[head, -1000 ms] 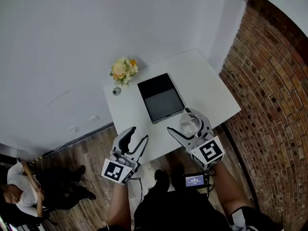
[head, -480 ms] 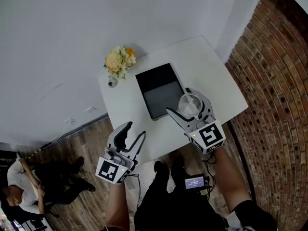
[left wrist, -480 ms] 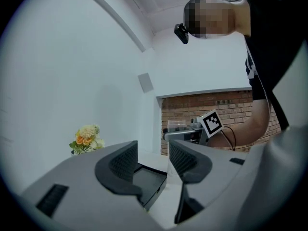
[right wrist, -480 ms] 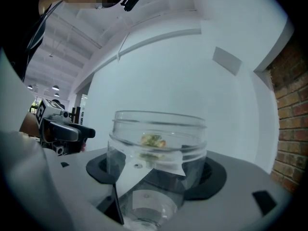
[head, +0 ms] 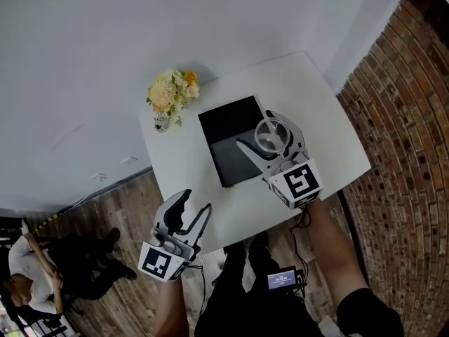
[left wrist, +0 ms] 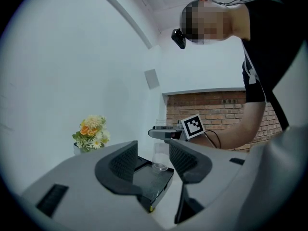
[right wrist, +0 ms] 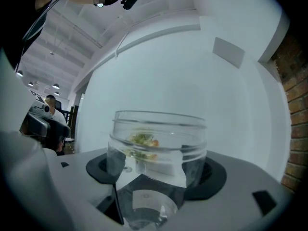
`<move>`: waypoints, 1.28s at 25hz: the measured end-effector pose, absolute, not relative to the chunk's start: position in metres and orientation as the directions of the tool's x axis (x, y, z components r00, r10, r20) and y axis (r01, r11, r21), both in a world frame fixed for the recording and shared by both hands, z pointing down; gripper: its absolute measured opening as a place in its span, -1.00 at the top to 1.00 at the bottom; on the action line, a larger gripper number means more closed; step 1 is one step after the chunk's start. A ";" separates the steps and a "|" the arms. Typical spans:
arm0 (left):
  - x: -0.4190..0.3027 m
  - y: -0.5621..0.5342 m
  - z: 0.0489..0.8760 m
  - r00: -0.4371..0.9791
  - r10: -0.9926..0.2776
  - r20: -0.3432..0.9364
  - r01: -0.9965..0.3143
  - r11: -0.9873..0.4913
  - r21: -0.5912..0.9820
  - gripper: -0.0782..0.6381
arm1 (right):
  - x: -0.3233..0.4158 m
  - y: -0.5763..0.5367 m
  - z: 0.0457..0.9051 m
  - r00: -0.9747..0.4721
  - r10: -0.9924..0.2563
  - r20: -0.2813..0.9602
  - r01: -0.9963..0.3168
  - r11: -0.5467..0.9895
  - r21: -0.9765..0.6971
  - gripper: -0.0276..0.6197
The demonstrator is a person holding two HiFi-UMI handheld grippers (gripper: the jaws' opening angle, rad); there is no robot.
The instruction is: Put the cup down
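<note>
The cup [head: 270,135] is a clear, see-through tumbler with a ringed band under its wide rim and walls that narrow toward a round base. It stands upright, mouth up, clamped at its sides between the jaws of the right gripper [head: 259,130]. It sits over the near right part of the flat black box [head: 228,121]; whether its base touches that top cannot be told.

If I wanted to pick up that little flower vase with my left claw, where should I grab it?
Probably the small vase itself, low down, coming in level from the side with the open left claw. The flowers spread wider than the vase and overhang it, so a reach from above would crush them.
</note>
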State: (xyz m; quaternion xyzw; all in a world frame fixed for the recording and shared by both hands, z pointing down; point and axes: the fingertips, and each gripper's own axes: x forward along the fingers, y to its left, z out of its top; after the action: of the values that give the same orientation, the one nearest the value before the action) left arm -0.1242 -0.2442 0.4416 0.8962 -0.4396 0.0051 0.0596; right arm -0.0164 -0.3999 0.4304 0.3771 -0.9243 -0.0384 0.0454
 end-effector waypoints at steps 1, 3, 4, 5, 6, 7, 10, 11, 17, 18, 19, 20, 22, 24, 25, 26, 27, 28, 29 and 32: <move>-0.125 -0.247 0.443 0.610 -0.790 0.061 -0.791 -0.603 0.104 0.19 | -0.019 -0.405 0.433 -0.713 -0.699 0.056 -0.691 0.715 0.108 -0.27; -0.128 -0.251 0.447 0.605 -0.794 0.063 -0.795 -0.597 0.107 0.19 | -0.024 -0.415 0.437 -0.717 -0.695 0.058 -0.687 0.718 0.113 -0.27; -0.129 -0.253 0.449 0.603 -0.795 0.064 -0.797 -0.595 0.108 0.19 | -0.026 -0.419 0.439 -0.718 -0.694 0.059 -0.686 0.719 0.114 -0.27; -0.131 -0.255 0.450 0.600 -0.797 0.065 -0.798 -0.592 0.110 0.19 | -0.028 -0.423 0.441 -0.719 -0.693 0.059 -0.685 0.720 0.115 -0.27; -0.132 -0.257 0.452 0.598 -0.799 0.066 -0.800 -0.589 0.112 0.19 | -0.030 -0.428 0.443 -0.719 -0.692 0.059 -0.684 0.720 0.116 -0.27; -0.133 -0.258 0.454 0.596 -0.800 0.067 -0.801 -0.587 0.114 0.19 | -0.031 -0.432 0.444 -0.719 -0.692 0.058 -0.684 0.720 0.117 -0.27; -0.135 -0.263 0.459 0.589 -0.805 0.070 -0.806 -0.579 0.123 0.19 | -0.035 -0.444 0.447 -0.720 -0.692 0.052 -0.683 0.720 0.123 -0.27; -0.135 -0.265 0.459 0.583 -0.809 0.067 -0.809 -0.573 0.129 0.19 | -0.036 -0.448 0.447 -0.720 -0.692 0.050 -0.682 0.720 0.127 -0.27; -0.136 -0.273 0.465 0.568 -0.821 0.065 -0.819 -0.554 0.150 0.19 | -0.043 -0.470 0.447 -0.721 -0.692 0.033 -0.683 0.717 0.138 -0.27; -0.136 -0.274 0.466 0.566 -0.822 0.066 -0.820 -0.552 0.152 0.19 | -0.044 -0.475 0.447 -0.720 -0.693 0.031 -0.683 0.716 0.140 -0.27; -0.137 -0.274 0.467 0.567 -0.821 0.067 -0.819 -0.553 0.150 0.19 | -0.046 -0.478 0.447 -0.720 -0.693 0.028 -0.684 0.716 0.142 -0.27; -0.138 -0.273 0.469 0.567 -0.821 0.070 -0.819 -0.554 0.149 0.19 | -0.047 -0.482 0.448 -0.720 -0.693 0.025 -0.684 0.715 0.145 -0.27; -0.139 -0.273 0.471 0.560 -0.826 0.073 -0.824 -0.545 0.154 0.19 | -0.050 -0.489 0.448 -0.719 -0.695 0.020 -0.685 0.713 0.148 -0.27; -0.139 -0.273 0.473 0.554 -0.829 0.073 -0.827 -0.538 0.160 0.19 | -0.050 -0.498 0.448 -0.714 -0.700 0.017 -0.690 0.708 0.150 -0.27; -0.139 -0.272 0.474 0.552 -0.830 0.074 -0.828 -0.536 0.163 0.19 | -0.051 -0.502 0.448 -0.711 -0.703 0.016 -0.693 0.705 0.150 -0.27; -0.139 -0.271 0.476 0.552 -0.830 0.077 -0.829 -0.535 0.164 0.19 | -0.051 -0.505 0.449 -0.709 -0.705 0.015 -0.695 0.703 0.148 -0.27; -0.140 -0.270 0.477 0.553 -0.829 0.081 -0.828 -0.536 0.163 0.19 | -0.052 -0.509 0.449 -0.708 -0.706 0.014 -0.697 0.702 0.147 -0.27; -0.140 -0.269 0.479 0.555 -0.828 0.085 -0.827 -0.538 0.161 0.19 | -0.053 -0.511 0.450 -0.707 -0.707 0.015 -0.698 0.701 0.147 -0.27; -0.140 -0.269 0.480 0.556 -0.827 0.088 -0.827 -0.539 0.160 0.19 | -0.054 -0.514 0.451 -0.706 -0.708 0.016 -0.698 0.700 0.149 -0.27; -0.139 -0.270 0.480 0.548 -0.832 0.084 -0.831 -0.530 0.169 0.19 | -0.055 -0.521 0.454 -0.703 -0.711 0.016 -0.701 0.697 0.149 -0.27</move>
State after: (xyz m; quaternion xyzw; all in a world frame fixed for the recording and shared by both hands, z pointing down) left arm -0.1390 -0.2705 0.4795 0.8747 -0.4754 -0.0036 0.0946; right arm -0.0550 -0.5208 0.4538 0.3836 -0.9204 -0.0658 0.0364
